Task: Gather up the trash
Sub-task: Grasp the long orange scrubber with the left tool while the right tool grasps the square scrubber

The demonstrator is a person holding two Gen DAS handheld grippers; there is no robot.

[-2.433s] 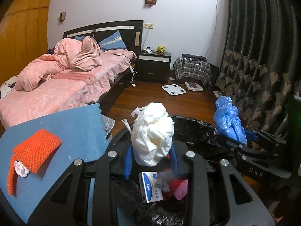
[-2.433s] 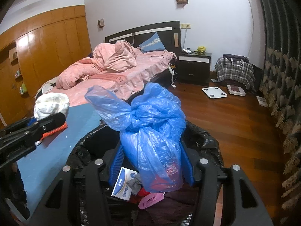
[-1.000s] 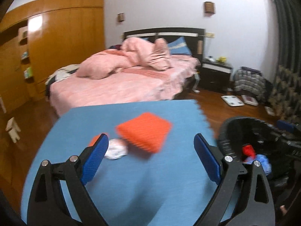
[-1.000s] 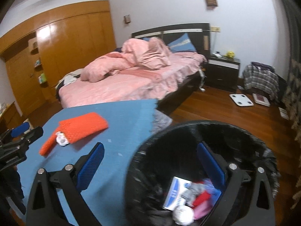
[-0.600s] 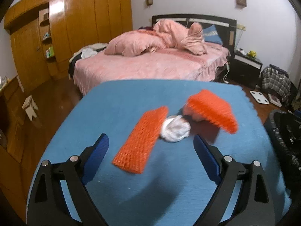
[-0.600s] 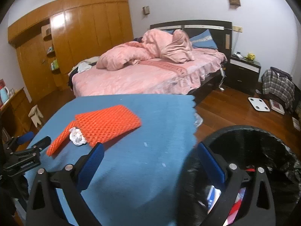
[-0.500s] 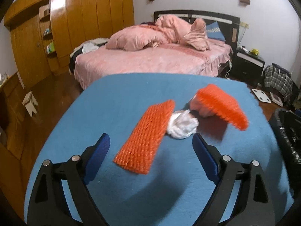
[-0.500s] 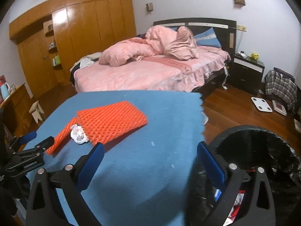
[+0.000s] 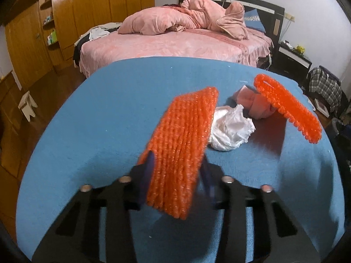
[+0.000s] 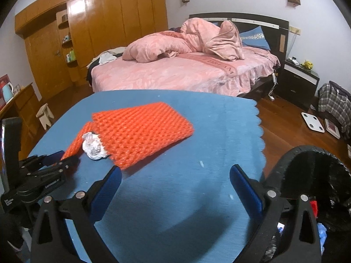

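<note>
Where foam strip (image 9: 179, 151) lies, tissue wad (image 9: 230, 129) beside.

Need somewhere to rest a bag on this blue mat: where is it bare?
Bare: the blue mat between the wide orange net and its scalloped edge by the black bin, and the far strip toward the bed. Crowded: where the narrow orange net, white wad and wide net bunch.

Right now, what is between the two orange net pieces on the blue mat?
A crumpled white tissue lies between the narrow orange strip and the wide orange net, clearest in the left wrist view.
</note>
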